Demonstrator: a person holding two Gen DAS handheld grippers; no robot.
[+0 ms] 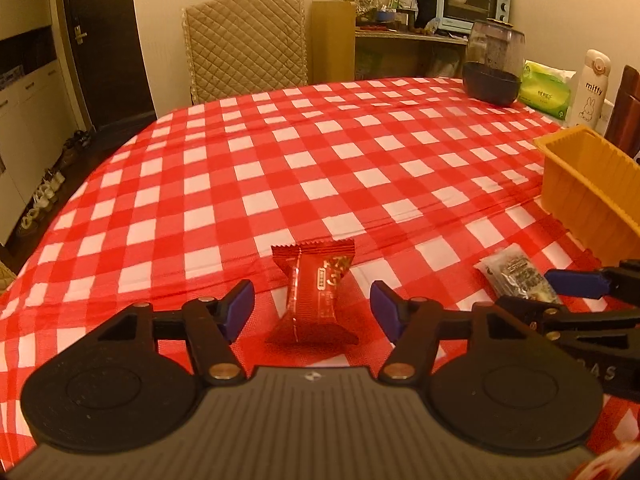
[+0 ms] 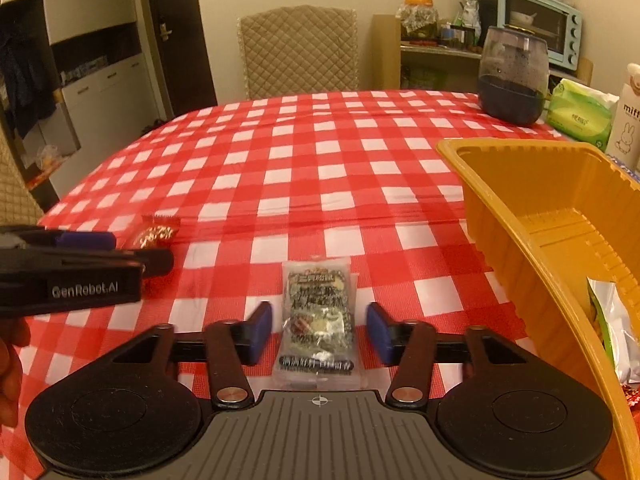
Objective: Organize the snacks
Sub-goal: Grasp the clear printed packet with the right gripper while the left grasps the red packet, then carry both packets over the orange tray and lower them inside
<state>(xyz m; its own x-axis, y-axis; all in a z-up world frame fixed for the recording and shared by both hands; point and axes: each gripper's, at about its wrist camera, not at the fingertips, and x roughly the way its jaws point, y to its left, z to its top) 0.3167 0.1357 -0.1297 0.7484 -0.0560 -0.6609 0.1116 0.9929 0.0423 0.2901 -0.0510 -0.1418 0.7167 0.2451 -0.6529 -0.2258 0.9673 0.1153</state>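
A red snack packet [image 1: 314, 300] lies on the checked tablecloth between the open fingers of my left gripper [image 1: 312, 308]; it also shows in the right wrist view [image 2: 158, 234]. A clear packet with dark print [image 2: 318, 316] lies between the open fingers of my right gripper [image 2: 319, 330]; it also shows in the left wrist view [image 1: 516, 276]. Neither packet is gripped. The orange tray [image 2: 560, 216] stands to the right, with a silver and green packet [image 2: 612, 332] inside; it also shows in the left wrist view [image 1: 592, 184].
A dark bowl under a clear dome [image 2: 512, 76], a green tissue pack [image 2: 580, 112] and a white miffy bottle [image 1: 592, 88] stand at the table's far right. A quilted chair [image 1: 244, 40] is behind the table. The left gripper [image 2: 86, 266] is close at my right gripper's left.
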